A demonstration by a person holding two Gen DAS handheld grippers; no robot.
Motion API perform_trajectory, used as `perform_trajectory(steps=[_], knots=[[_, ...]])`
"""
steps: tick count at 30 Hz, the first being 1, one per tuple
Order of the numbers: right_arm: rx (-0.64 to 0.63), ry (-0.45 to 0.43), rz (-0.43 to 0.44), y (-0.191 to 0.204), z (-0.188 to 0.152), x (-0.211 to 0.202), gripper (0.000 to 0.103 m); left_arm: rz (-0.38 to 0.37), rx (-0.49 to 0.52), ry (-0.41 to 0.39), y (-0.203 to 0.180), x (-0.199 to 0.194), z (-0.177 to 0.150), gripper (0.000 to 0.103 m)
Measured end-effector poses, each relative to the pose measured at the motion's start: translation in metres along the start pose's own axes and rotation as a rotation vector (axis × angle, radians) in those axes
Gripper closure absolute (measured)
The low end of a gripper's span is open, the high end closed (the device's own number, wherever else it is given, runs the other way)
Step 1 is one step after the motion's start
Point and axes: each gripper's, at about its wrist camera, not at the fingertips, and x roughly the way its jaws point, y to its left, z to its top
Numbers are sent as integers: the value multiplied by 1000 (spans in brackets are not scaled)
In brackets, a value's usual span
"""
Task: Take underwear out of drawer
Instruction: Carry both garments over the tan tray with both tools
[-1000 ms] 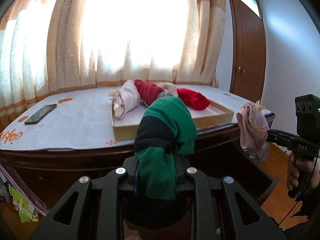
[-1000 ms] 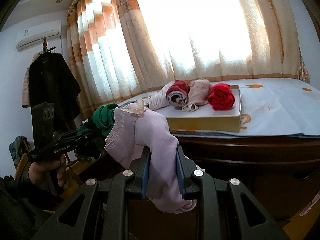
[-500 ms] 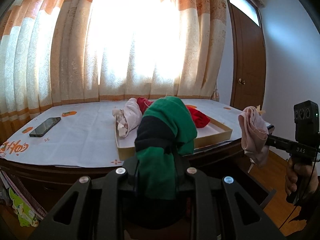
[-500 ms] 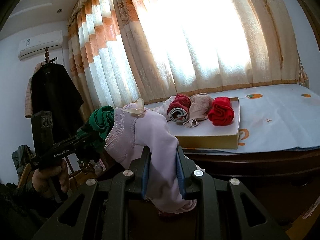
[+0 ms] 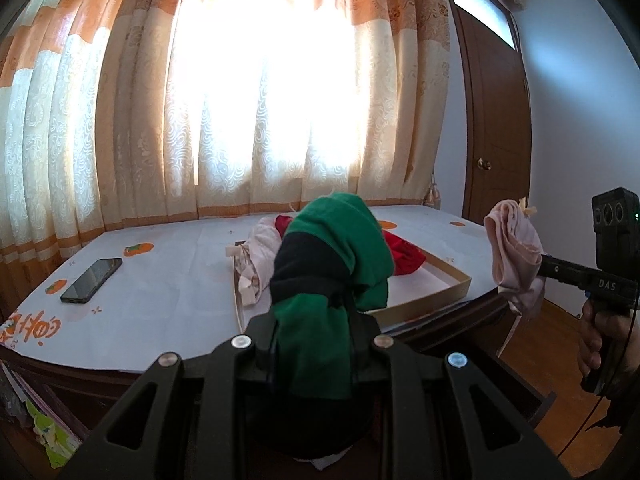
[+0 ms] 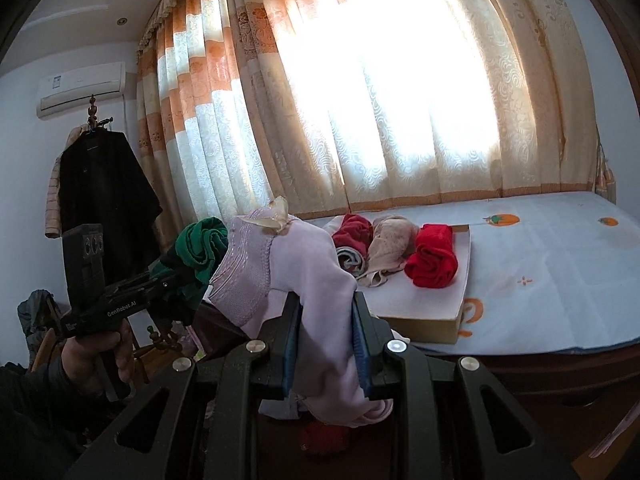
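L wrist cam, going L to R: phone (image 5: 92,275) lies flat on the table cover (image 5: 168,280), well apart from the cardboard tray (image 5: 448,288). My left gripper (image 5: 312,320) is clamped on the green and black underwear (image 5: 336,248), which bulges up betw the fingers and hides most of the tray's contents; only a pale roll (image 5: 256,268) and a bit of red roll (image 5: 404,256) peek out either side. Far R, the right gripper (image 5: 536,264) holds the pink underwear (image 5: 514,256) in mid-air beside the table edge, w/ a hand (image 5: 600,332) on its grip, door (image 5: 496,120) behind.

R wrist cam gives what the 1st can't: air conditioner (image 6: 80,88) and dark coat (image 6: 104,188) on the L wall, then left gripper (image 6: 176,276) w/ its green bundle (image 6: 202,244) seen from the side, then pink underwear (image 6: 304,272) squeezed betw the right gripper (image 6: 326,340) pads, both ends drooping. Tray (image 6: 432,320) is fully visible here: 3 rolls side by side, dark red (image 6: 352,232), beige (image 6: 390,248), bright red (image 6: 434,256).

Vs 1 s ago: both grippers sit higher, so I now look down onto the tabletop and tray more; grips unchanged, both garments clear of the drawer
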Motion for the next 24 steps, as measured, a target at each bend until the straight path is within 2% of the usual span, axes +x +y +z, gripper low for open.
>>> perform_trajectory(steps=[16,24], knots=[[8,0,-20,-15,29,5,77,13,50,36,-5,21,22,80],[-11,27,-34,-18,42,17,77,22,73,59,-1,33,31,80]])
